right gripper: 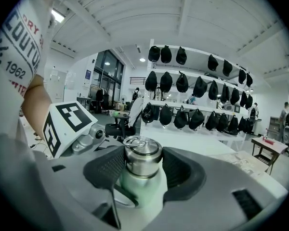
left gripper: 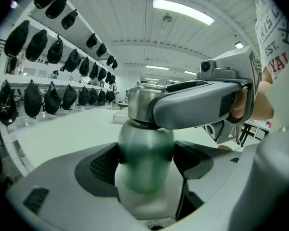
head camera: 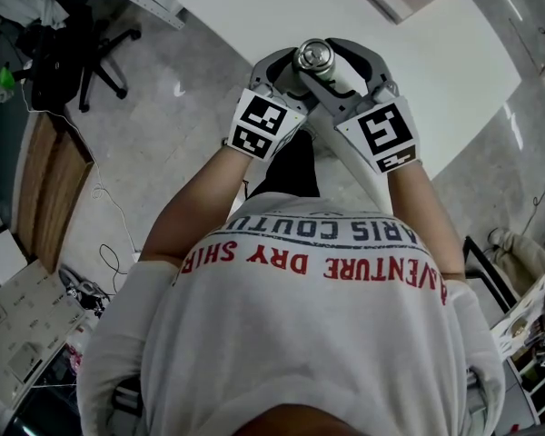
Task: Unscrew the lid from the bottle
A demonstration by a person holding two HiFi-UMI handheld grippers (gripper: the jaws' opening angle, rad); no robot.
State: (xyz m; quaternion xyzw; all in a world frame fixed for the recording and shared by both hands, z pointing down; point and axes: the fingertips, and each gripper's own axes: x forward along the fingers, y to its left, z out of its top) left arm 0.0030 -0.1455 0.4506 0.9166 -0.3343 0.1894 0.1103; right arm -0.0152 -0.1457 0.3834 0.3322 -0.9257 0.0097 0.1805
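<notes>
Bottle (left gripper: 143, 177) stands upright in mid-air just inside the table's (head camera: 254, 7) near edge. The left gripper (left gripper: 145, 155) is clamped on its green body, with the lid (right gripper: 142, 157) on top. Right gripper (right gripper: 143, 170) reaches in from the opp. side and its pads seem to pinch the steel lid, so the twist runs abt the bottle's vertical axis.

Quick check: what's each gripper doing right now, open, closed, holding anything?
Left gripper: closed on the bottle, gripping its body.
Right gripper: fingers closed on the lid.
</notes>
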